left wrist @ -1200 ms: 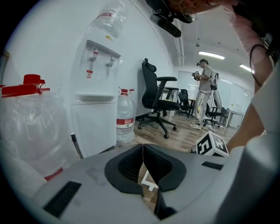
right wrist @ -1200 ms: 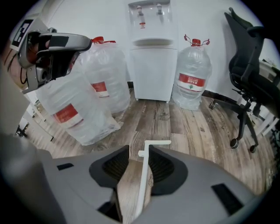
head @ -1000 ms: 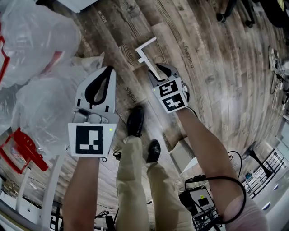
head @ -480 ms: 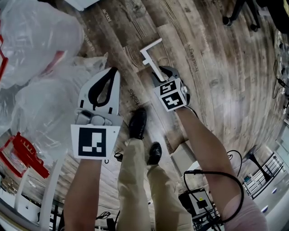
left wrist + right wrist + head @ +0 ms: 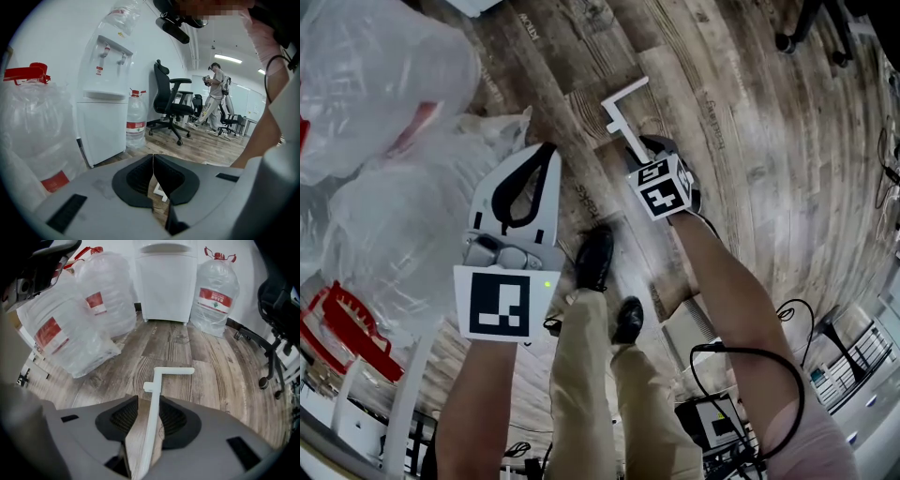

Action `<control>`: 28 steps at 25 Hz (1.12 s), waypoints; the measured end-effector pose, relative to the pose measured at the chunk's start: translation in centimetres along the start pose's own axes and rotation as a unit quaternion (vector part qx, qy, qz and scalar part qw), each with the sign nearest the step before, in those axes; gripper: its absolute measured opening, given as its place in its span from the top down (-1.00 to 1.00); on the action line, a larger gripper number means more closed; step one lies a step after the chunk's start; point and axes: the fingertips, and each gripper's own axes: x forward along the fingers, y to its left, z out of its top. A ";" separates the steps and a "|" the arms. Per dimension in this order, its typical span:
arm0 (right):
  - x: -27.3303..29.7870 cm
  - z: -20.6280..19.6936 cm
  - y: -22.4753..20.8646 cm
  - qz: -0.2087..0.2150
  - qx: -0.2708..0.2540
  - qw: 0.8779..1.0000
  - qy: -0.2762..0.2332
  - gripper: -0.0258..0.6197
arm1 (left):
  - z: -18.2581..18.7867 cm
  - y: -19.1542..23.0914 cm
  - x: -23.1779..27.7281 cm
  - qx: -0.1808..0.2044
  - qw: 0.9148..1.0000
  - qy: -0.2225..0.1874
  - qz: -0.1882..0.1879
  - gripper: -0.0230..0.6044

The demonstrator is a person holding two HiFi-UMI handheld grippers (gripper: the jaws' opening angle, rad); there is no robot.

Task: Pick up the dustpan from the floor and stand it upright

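Only the dustpan's white handle point(image 5: 622, 114) shows, a thin bar with a crosspiece at its far end, lying on the wood floor. The pan itself is hidden under my right gripper point(image 5: 643, 146). In the right gripper view the handle point(image 5: 156, 380) runs between the jaws of the right gripper point(image 5: 150, 401). The jaws are open, with a strip of floor showing left of the bar. My left gripper point(image 5: 546, 152) hangs above the floor to the left, shut and empty. Its pads meet in the left gripper view point(image 5: 153, 157).
Large clear water jugs point(image 5: 384, 66) crowd the left, also seen as jugs point(image 5: 101, 291) beside a white water dispenser point(image 5: 166, 282). My shoes point(image 5: 595, 255) stand just behind the handle. A black office chair point(image 5: 171, 105) and a distant person point(image 5: 215, 101) are across the room.
My right gripper has crept a little forward along the handle. The left gripper has risen slightly. The handle still lies in the same place on the floor.
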 end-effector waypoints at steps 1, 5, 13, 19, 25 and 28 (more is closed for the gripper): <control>0.3 -0.2 0.0 0.000 -0.001 1.000 0.003 0.48 | 0.0 0.1 0.0 0.000 1.000 -0.001 0.000 0.88; 1.4 -1.0 -0.1 -0.001 -0.005 1.000 0.017 0.49 | -0.1 0.3 0.0 -0.001 1.000 -0.004 0.000 0.88; 3.1 -2.3 -0.6 -0.003 0.001 0.999 0.035 0.52 | -0.9 0.3 -0.1 0.000 1.000 0.002 -0.002 0.88; 4.0 -2.9 -1.0 -0.005 0.016 0.999 0.042 0.59 | -1.0 0.1 -0.1 -0.002 1.000 0.001 -0.001 0.88; 4.9 -2.9 -1.0 -0.005 0.014 0.999 0.046 0.61 | -1.2 -0.4 -0.4 0.008 1.000 0.004 -0.004 0.88; 5.5 -3.2 -1.1 -0.003 0.015 0.999 0.049 0.58 | -1.3 -0.7 -0.6 0.019 1.000 0.006 -0.009 0.88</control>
